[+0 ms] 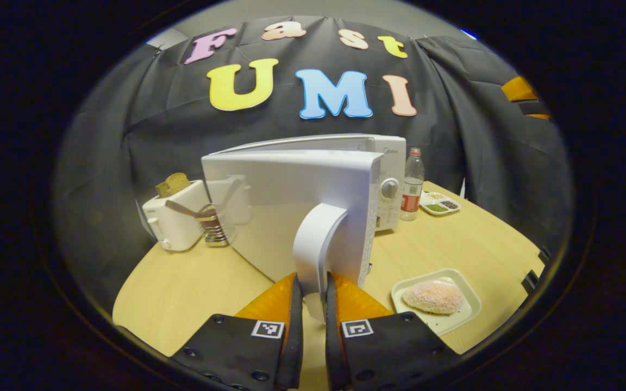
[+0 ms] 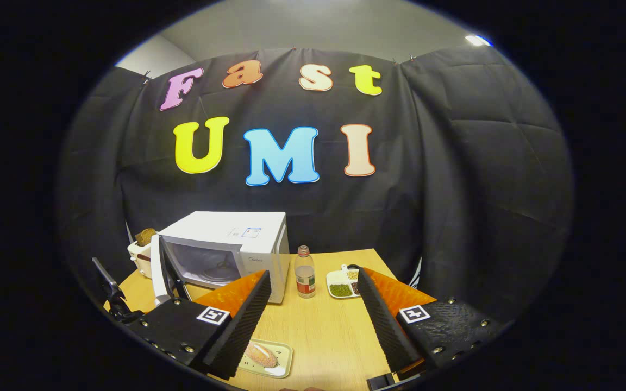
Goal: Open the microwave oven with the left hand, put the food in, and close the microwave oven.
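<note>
In the left gripper view my left gripper (image 1: 313,296) is shut on the white handle (image 1: 318,239) of the microwave door (image 1: 291,201). The door is swung open toward me, in front of the microwave body (image 1: 388,155). A breaded piece of food (image 1: 433,297) lies on a pale tray (image 1: 468,314) to the right on the table. In the right gripper view my right gripper (image 2: 313,304) hangs open and holds nothing, above the table. There the microwave (image 2: 231,236) shows its open cavity, with the door (image 2: 158,271) at its left. The food (image 2: 261,354) on its tray (image 2: 285,363) lies below the left finger.
A clear bottle with a red label (image 1: 412,187) and a small dish of beans (image 1: 439,203) stand right of the microwave. A white toaster with bread (image 1: 174,217) and a glass holding a utensil (image 1: 212,225) are to the left. The wooden table (image 1: 182,293) has bare room in front.
</note>
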The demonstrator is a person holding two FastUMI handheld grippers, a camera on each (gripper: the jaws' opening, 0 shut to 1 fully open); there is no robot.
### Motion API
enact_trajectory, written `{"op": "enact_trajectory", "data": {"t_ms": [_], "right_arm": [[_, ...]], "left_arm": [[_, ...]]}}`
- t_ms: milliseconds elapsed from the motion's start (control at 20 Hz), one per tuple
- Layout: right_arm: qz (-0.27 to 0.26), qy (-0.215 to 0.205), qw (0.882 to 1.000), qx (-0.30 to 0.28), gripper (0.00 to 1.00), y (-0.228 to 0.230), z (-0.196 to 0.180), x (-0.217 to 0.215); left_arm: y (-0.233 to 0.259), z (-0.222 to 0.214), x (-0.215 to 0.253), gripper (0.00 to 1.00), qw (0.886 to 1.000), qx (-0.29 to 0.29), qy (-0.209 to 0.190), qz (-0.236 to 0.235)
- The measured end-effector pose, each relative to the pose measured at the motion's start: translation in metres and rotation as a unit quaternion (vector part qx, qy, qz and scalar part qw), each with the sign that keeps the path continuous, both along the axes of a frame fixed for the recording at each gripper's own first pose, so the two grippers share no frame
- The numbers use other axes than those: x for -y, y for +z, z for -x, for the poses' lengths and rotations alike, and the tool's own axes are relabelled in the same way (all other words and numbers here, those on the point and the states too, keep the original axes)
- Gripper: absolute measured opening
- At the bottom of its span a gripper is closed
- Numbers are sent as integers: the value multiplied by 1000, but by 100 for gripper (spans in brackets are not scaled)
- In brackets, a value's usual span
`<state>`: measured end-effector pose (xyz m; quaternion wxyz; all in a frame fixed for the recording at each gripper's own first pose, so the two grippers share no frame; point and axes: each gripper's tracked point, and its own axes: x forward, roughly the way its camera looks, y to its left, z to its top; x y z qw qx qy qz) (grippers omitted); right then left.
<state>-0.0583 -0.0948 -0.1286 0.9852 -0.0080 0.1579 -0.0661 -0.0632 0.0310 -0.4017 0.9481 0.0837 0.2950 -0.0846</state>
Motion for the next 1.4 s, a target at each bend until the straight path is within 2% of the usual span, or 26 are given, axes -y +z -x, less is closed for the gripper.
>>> {"op": "enact_trajectory", "data": {"t_ms": [250, 400, 600, 700, 750, 800, 900, 1100, 1200, 1300, 1400], "right_arm": [[-26, 33, 998, -37, 98, -27, -9, -17], [-28, 56, 997, -53, 98, -37, -12, -27], [-20, 80, 993, -80, 98, -54, -13, -38], [-16, 85, 992, -88, 98, -59, -14, -40], [-16, 87, 992, -91, 98, -62, -14, -43], [-14, 89, 992, -93, 98, -63, -14, -45], [-12, 92, 991, -98, 98, -66, -16, -50], [-5, 103, 990, -98, 98, -65, -18, -63], [0, 109, 989, -99, 98, -66, -17, -69], [2, 110, 989, -102, 98, -68, -17, -73], [-1, 112, 987, -112, 98, -75, -17, -79]], "left_arm": [[7, 25, -66, 25, 998, -4, 64, -30], [9, 36, -97, 24, 995, -7, 100, -18], [8, 37, -106, 25, 995, -15, 98, 3], [10, 37, -117, 42, 994, -19, 104, 19], [10, 38, -124, 61, 994, -21, 108, 24], [7, 38, -131, 69, 993, -21, 110, 26], [8, 39, -136, 93, 994, -23, 103, 24], [11, 45, -152, 93, 994, -29, 98, 29], [16, 53, -157, 93, 996, -27, 83, 35], [17, 63, -168, 93, 997, -27, 70, 24], [10, 67, -188, 93, 996, -38, 80, 13]]}}
